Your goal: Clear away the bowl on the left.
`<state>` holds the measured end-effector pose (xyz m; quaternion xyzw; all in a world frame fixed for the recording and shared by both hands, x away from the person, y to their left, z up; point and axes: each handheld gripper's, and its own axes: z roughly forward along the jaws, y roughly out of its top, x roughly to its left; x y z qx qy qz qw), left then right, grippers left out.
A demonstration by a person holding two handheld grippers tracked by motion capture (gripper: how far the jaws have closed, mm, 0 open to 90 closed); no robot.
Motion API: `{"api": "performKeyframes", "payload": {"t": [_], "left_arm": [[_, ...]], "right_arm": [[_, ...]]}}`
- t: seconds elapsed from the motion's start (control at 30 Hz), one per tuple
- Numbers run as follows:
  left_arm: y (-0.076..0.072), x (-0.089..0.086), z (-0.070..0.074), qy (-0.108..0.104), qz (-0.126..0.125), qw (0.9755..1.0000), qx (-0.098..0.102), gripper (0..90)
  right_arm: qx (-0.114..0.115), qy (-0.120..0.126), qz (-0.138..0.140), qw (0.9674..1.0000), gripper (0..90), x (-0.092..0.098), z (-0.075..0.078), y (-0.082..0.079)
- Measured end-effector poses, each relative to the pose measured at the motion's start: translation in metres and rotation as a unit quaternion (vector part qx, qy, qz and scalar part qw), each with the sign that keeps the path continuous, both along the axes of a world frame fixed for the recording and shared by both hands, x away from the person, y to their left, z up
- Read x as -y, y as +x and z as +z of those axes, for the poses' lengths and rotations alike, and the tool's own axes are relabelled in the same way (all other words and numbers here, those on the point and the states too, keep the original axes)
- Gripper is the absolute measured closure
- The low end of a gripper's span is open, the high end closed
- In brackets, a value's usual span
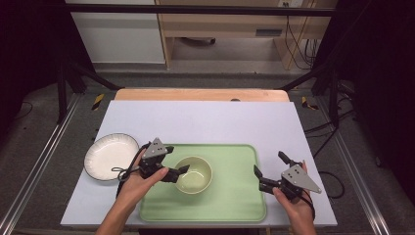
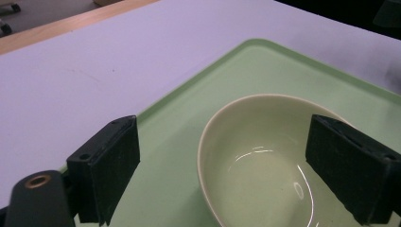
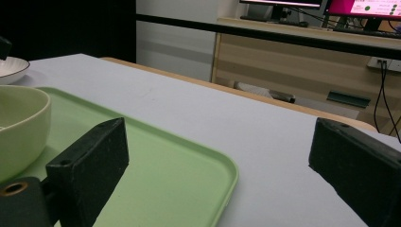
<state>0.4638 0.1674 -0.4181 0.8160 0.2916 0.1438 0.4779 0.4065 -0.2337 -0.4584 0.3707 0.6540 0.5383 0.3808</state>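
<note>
With the left gripper (image 1: 177,172) fingers spread wide astride the green bowl's (image 1: 194,174) rim, backing straight off would have avoided nudging it on the tray (image 1: 235,196); the right gripper (image 1: 270,171) hung open.

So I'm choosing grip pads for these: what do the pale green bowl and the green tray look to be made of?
The bowl looks like glazed ceramic: its inside is glossy, with sharp curved light reflections, and its rim is thick and rounded. The tray looks like moulded plastic, possibly melamine: an even matte green with a softly raised rim and only dull sheen.
</note>
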Motion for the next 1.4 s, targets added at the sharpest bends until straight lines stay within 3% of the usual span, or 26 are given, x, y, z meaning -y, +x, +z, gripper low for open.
{"api": "performKeyframes", "payload": {"t": [0.47,0.6,0.7,0.8,0.83,1.1,1.27,1.4], "left_arm": [[0.005,-0.027,0.008,-0.021,0.025,0.9995,0.004,10.8],[0.006,-0.038,0.009,-0.017,0.032,0.9993,0.012,10.8],[0.007,-0.045,0.010,-0.011,0.022,0.9994,0.024,10.0],[0.007,-0.053,0.011,-0.016,0.022,0.9993,0.026,9.2],[0.006,-0.057,0.011,-0.013,0.032,0.9992,0.022,8.7],[0.007,-0.076,0.013,-0.015,0.031,0.9987,0.037,4.7],[0.007,-0.090,0.012,-0.004,0.036,0.9983,0.045,4.3],[0.008,-0.103,0.011,-0.014,0.049,0.9976,0.047,4.0]], "right_arm": [[0.002,0.005,-0.003,1.0000,5.2,0.003,0.001,-0.001],[0.003,0.004,-0.003,1.0000,5.2,0.003,0.001,-0.001],[0.003,0.004,-0.004,1.0000,5.1,0.003,0.001,-0.001],[0.002,0.006,-0.005,1.0000,5.1,0.003,0.001,-0.001],[0.003,0.005,-0.005,1.0000,5.1,0.004,0.001,-0.001],[0.003,0.005,-0.005,1.0000,5.1,0.004,0.001,-0.001],[0.004,0.005,-0.006,1.0000,5.1,0.005,0.001,-0.001],[0.004,0.005,-0.006,1.0000,5.1,0.005,0.001,-0.001]]}}
